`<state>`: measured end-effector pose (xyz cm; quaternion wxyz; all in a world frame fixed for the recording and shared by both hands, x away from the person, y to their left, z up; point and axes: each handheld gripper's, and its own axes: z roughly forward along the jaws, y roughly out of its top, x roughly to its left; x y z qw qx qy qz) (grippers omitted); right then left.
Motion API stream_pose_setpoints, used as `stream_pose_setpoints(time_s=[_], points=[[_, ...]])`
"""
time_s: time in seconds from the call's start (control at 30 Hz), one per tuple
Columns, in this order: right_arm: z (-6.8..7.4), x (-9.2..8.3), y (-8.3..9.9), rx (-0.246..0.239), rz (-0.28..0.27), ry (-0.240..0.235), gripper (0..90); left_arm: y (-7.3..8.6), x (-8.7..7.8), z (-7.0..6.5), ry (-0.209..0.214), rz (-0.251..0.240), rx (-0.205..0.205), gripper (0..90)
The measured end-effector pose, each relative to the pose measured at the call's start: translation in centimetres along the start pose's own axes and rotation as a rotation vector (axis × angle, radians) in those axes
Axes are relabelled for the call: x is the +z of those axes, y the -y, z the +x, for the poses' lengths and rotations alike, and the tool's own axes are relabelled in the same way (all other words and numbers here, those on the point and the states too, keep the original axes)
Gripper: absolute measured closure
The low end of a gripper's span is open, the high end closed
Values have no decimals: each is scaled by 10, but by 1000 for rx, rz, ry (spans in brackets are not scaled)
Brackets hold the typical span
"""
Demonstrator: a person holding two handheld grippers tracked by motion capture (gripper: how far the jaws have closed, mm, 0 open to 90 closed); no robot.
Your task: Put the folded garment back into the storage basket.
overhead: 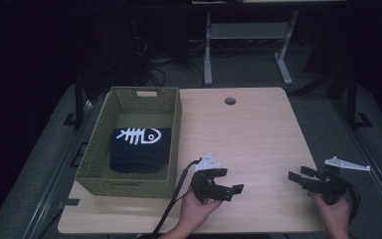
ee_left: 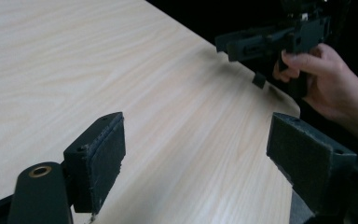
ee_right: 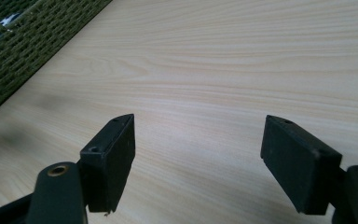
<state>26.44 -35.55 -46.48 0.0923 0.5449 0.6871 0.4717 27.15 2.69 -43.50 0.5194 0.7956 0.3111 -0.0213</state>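
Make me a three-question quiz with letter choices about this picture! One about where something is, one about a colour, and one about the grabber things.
1. Where is the folded dark cloth?
A. in the basket
B. on the bare table
C. on the floor

2. What colour is the fish skeleton print?
A. red
B. white
C. yellow

3. How are the left gripper and right gripper?
A. both shut
B. one holds the cloth
C. both open

Answers: 1 A, woven walls surround it. 2 B, it shows white on dark. 3 C, the jaws stand apart, holding nothing.
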Motion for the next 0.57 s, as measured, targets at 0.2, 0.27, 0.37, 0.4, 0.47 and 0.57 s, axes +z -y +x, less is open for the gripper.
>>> stream_pose_setpoints(time_s=[0.2,0.27,0.37,0.4,0.47,0.57], points=[[6,-6,8,-11,-15,13,256,12,-8,-1,2,1,2,194],[9,-7,12,-19,-11,23,252,17,-10,-2,7,-1,5,194],[14,-9,15,-26,-25,26,245,21,-14,-4,13,-8,7,194],[20,-11,18,-44,-40,30,245,25,-17,-6,19,-16,9,194],[22,-11,19,-49,-44,32,245,26,-18,-7,27,-19,11,195],[32,-14,26,-53,-77,29,238,24,-20,-11,32,-27,31,195]])
